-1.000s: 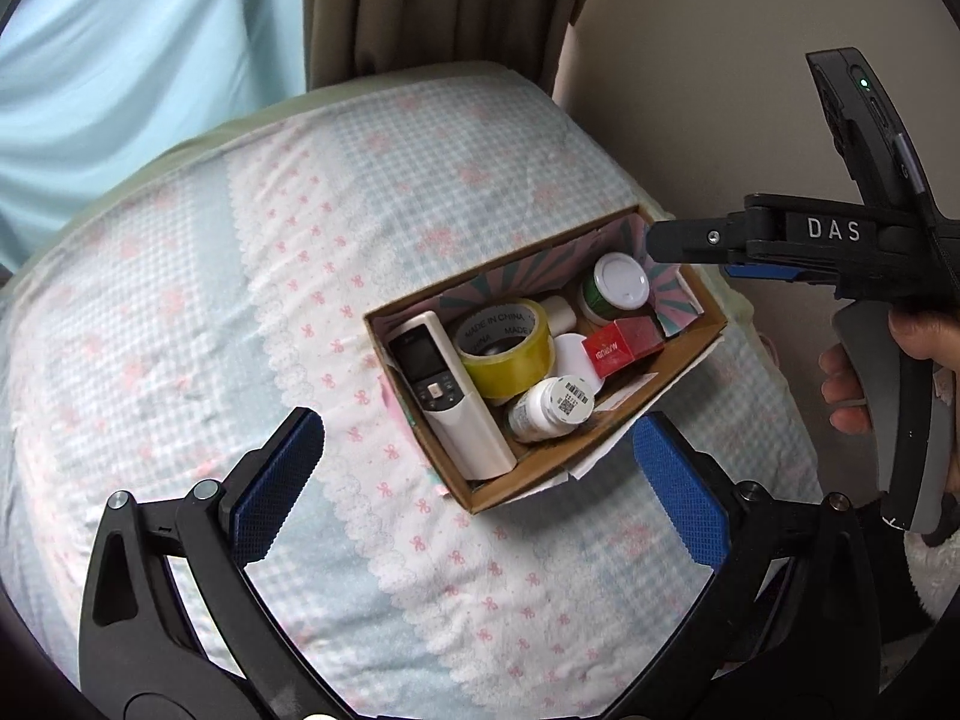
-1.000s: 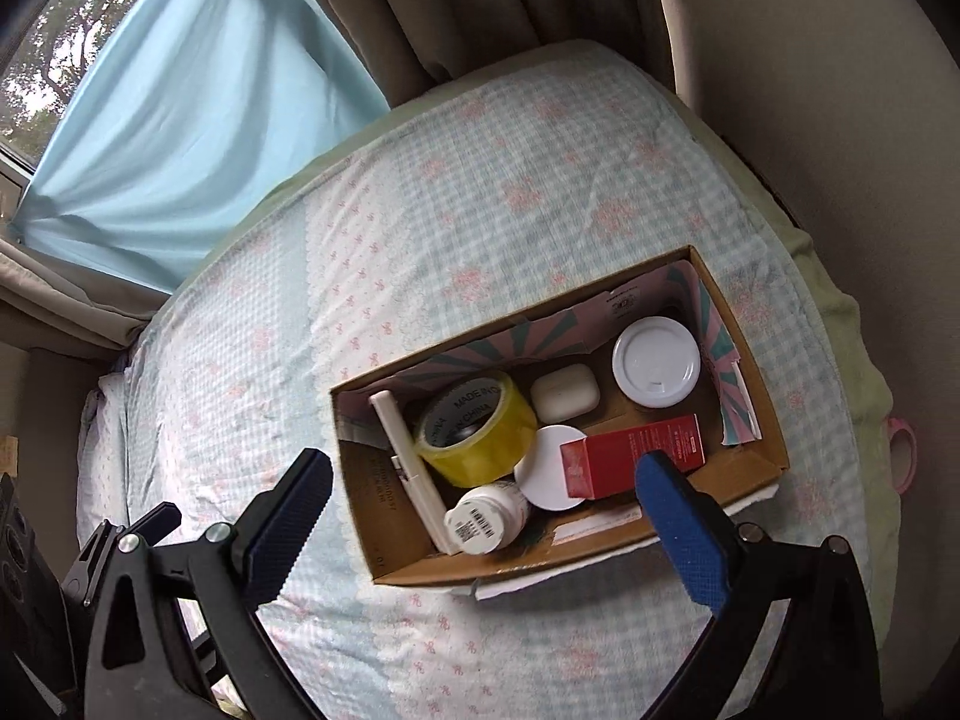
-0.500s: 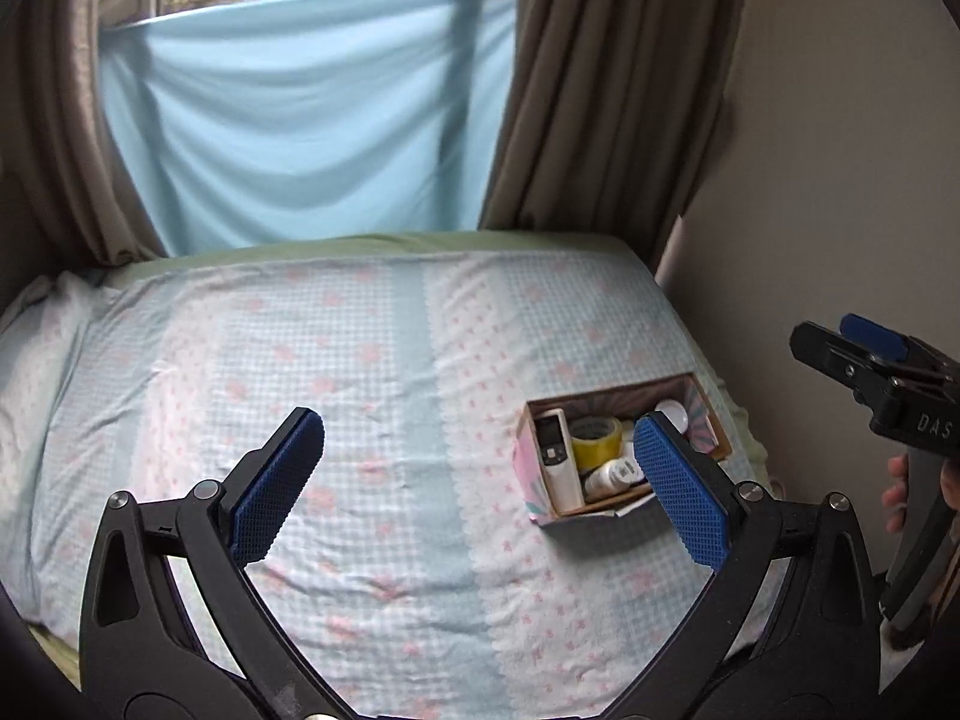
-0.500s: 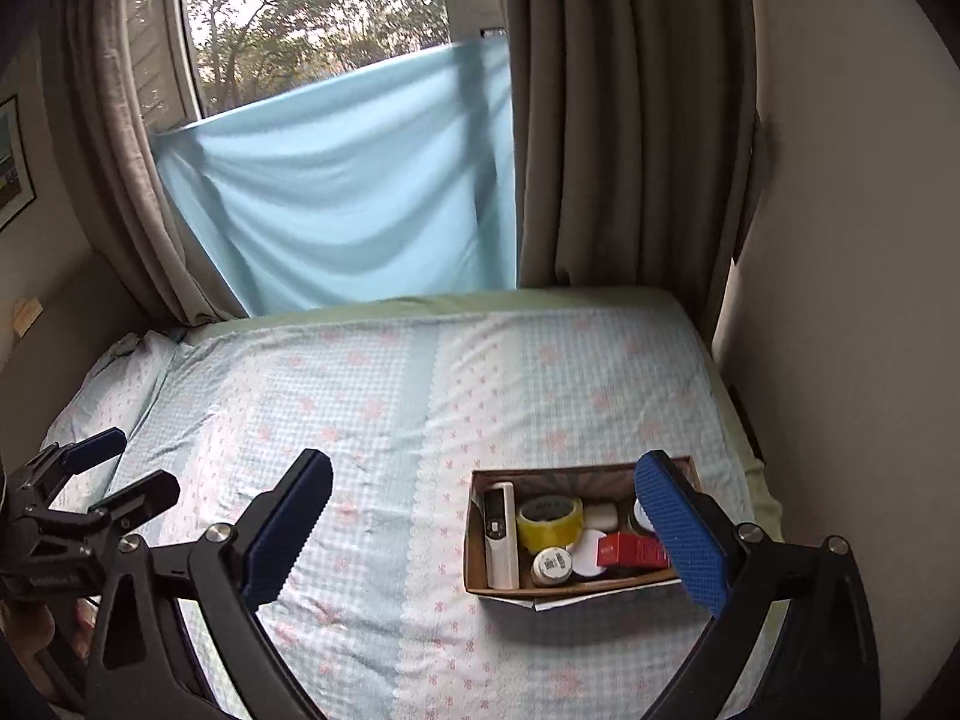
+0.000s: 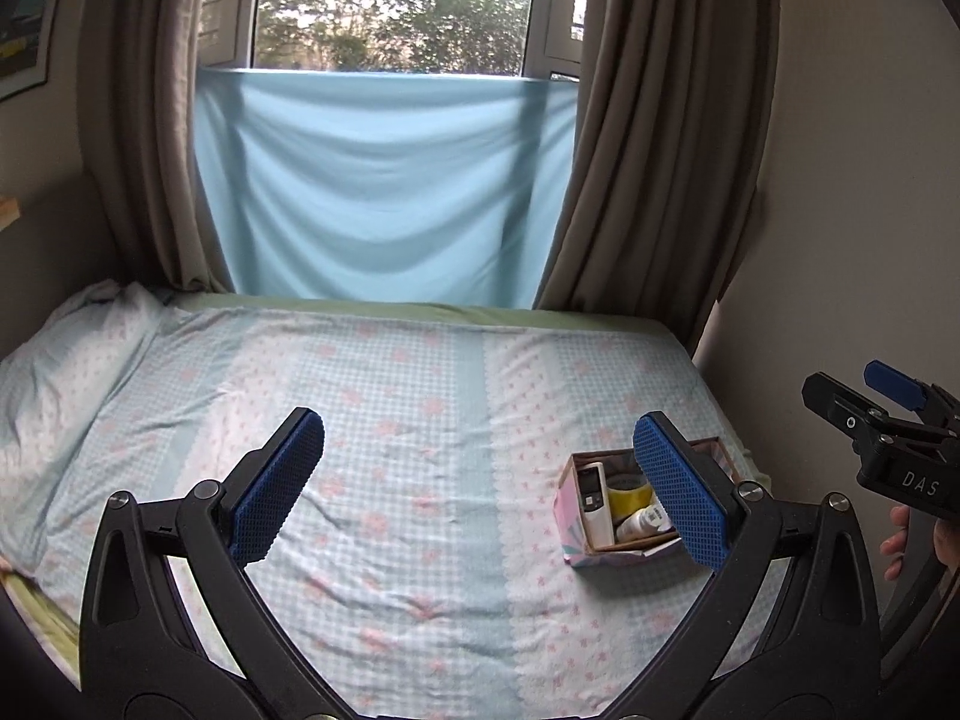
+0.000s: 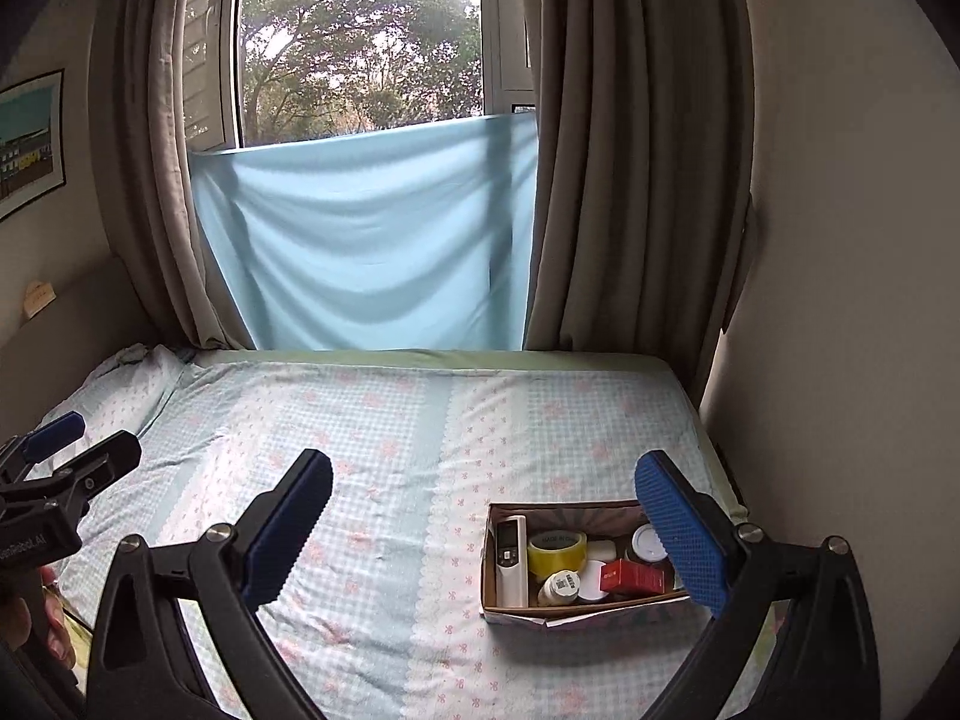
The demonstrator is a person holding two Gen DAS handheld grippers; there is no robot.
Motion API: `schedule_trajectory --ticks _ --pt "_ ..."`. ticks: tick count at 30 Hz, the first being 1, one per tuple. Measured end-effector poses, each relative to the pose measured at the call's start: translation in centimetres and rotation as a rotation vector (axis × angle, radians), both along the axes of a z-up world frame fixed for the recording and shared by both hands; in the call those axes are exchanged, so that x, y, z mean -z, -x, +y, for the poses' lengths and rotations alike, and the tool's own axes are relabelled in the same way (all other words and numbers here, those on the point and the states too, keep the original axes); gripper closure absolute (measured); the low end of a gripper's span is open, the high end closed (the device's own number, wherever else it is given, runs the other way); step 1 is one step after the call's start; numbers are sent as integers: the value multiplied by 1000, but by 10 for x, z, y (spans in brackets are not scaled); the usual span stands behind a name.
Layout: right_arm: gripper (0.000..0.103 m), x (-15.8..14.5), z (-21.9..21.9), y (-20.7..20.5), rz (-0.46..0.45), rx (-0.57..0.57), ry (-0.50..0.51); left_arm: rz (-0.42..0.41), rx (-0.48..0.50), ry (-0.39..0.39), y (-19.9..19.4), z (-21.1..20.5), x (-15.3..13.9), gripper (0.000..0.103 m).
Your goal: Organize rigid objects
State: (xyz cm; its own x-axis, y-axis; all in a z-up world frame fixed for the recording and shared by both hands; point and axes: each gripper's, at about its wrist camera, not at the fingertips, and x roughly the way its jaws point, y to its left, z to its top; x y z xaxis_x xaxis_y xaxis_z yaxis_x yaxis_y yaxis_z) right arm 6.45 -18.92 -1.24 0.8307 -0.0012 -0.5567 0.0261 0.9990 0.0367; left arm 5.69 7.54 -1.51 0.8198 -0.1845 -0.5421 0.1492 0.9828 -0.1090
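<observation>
Both claws wide open and empty, box full in the lower right.

The left gripper [image 5: 480, 492] and the right gripper [image 6: 486, 531] hold nothing, with their blue pads spread far apart. The cardboard box [image 6: 498, 600] sits on the bed [image 6: 372, 420], lower right of both views, near the wall. Inside it lie a remote [image 6: 510, 558], a yellow tape roll [image 6: 555, 552], a white bottle [image 6: 558, 587] and a red box [image 6: 633, 577]. The sorting looks done, I think. To finish well, keep both claws up and away from the box so nothing gets bumped.
</observation>
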Motion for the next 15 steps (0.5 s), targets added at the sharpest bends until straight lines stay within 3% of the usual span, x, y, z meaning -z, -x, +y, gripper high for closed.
schedule_trajectory --ticks 15 --pt "2 -11 1 8 -50 41 14 -39 2 -10 8 4 -8 0"
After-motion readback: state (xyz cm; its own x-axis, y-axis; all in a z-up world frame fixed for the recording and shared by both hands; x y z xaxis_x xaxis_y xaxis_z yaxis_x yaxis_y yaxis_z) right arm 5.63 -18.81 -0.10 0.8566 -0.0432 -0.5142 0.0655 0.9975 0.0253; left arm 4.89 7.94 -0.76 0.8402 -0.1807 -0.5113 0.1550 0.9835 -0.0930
